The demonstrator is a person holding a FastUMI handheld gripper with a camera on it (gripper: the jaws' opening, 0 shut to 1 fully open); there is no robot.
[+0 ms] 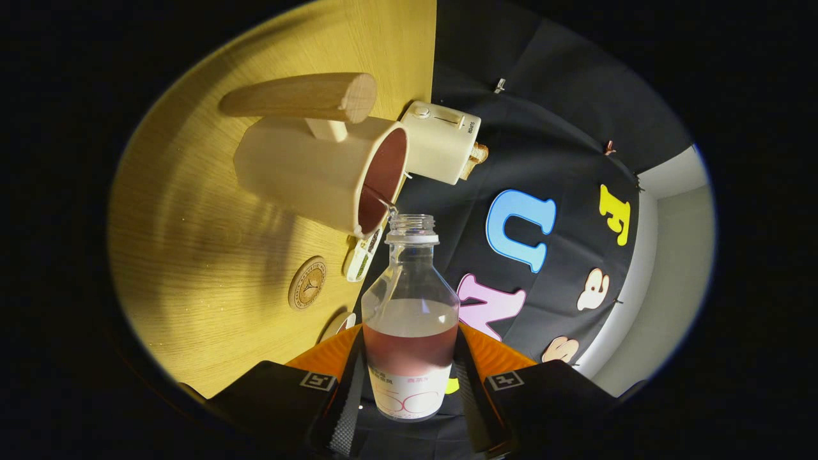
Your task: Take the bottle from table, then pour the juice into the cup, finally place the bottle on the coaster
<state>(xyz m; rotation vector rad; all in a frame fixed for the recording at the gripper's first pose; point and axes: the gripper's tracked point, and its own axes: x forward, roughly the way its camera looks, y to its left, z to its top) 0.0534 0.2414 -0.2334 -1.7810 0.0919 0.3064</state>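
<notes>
The tool (409, 383) pinches the bottle (410, 319) low on its body, both fingers pressed to its sides at the bottom centre of the frame, so the neck is free to aim. The whole view is rolled over: the tabletop (211, 255) stands on the left, which tells me the bottle is tipped for pouring. Its open mouth sits right at the cup's (332, 166) rim, centre of frame, and a thin stream runs across into it. Reddish juice is already in the cup, and plenty remains in the bottle. The coaster (307, 282) waits lower left of the cup, bare, for the last step. A toaster (441, 140) sits just beyond the cup.
</notes>
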